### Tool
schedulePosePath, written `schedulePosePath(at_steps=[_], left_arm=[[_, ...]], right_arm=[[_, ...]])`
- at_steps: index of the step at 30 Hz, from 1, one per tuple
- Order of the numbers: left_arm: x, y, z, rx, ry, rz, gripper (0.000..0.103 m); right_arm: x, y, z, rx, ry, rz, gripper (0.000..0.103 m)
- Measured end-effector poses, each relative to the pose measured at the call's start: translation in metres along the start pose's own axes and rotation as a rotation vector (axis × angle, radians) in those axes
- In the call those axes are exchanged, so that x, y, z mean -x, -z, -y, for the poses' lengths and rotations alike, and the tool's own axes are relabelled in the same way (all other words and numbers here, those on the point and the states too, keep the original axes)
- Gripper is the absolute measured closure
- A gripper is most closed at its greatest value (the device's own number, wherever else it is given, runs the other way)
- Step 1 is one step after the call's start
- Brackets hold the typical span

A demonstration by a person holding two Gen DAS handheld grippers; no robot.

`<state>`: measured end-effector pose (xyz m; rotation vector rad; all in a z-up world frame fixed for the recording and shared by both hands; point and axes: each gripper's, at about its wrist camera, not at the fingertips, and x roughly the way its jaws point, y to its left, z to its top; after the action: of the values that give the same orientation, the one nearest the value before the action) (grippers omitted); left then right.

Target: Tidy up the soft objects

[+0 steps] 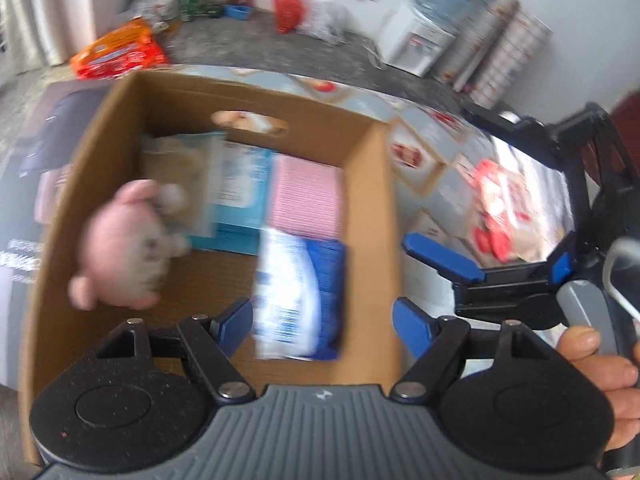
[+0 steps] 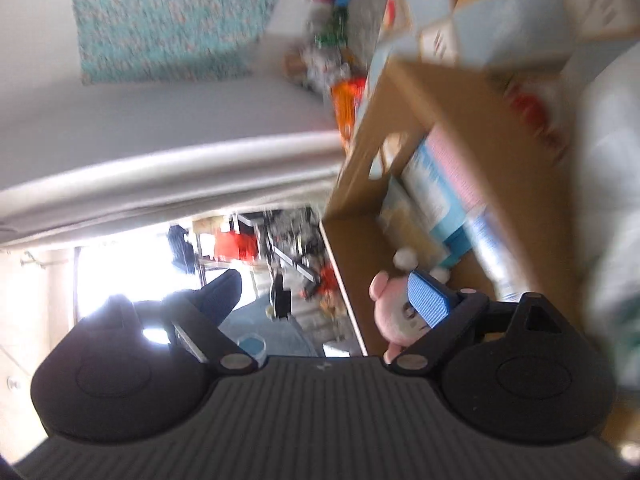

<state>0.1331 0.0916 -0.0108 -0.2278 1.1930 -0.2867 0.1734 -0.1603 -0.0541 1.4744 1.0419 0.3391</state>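
A pink plush toy (image 1: 122, 250) lies at the left side inside an open cardboard box (image 1: 380, 208). The box also holds a blue-and-white soft pack (image 1: 294, 300), a pink pack (image 1: 306, 202) and a light blue pack (image 1: 240, 188). My left gripper (image 1: 322, 326) is open and empty above the near end of the box. My right gripper (image 1: 484, 256) shows in the left wrist view to the right of the box, open and empty. In the right wrist view my right gripper (image 2: 324, 300) is rolled sideways, with the plush (image 2: 394, 312) behind one finger.
The box stands on a bed with a patterned blue cover (image 1: 432, 140). An orange package (image 1: 120, 50), a red bag (image 1: 286, 6) and a water dispenser (image 1: 420, 36) stand on the floor beyond. Both views are motion-blurred.
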Motion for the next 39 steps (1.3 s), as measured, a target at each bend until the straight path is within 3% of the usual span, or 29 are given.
schedulePosePath(at_steps=[10,16,23,29,35,39], left_arm=[[-0.033,0.027,0.143,-0.159,0.129,-0.073,0.025],[-0.057,0.060,0.210,-0.249,0.171,-0.132,0.025],[-0.081,0.092,0.256,-0.315,0.144,-0.201,0.030],[-0.107,0.111,0.276,-0.315,0.116,-0.292,0.030],[-0.124,0.123,0.287,-0.266,-0.003,-0.284,0.029],[-0.135,0.125,0.289,-0.220,-0.032,-0.285,0.029]], right_arm=[[0.208,-0.038,0.054,-0.029,0.125,0.223,0.013],[0.293,-0.041,0.107,-0.107,0.235,0.296,0.013],[0.337,-0.016,0.161,-0.215,0.296,0.303,0.013],[0.342,-0.007,0.189,-0.296,0.311,0.285,0.018],[0.344,-0.006,0.200,-0.329,0.288,0.253,0.018],[0.343,-0.010,0.203,-0.328,0.281,0.235,0.018]])
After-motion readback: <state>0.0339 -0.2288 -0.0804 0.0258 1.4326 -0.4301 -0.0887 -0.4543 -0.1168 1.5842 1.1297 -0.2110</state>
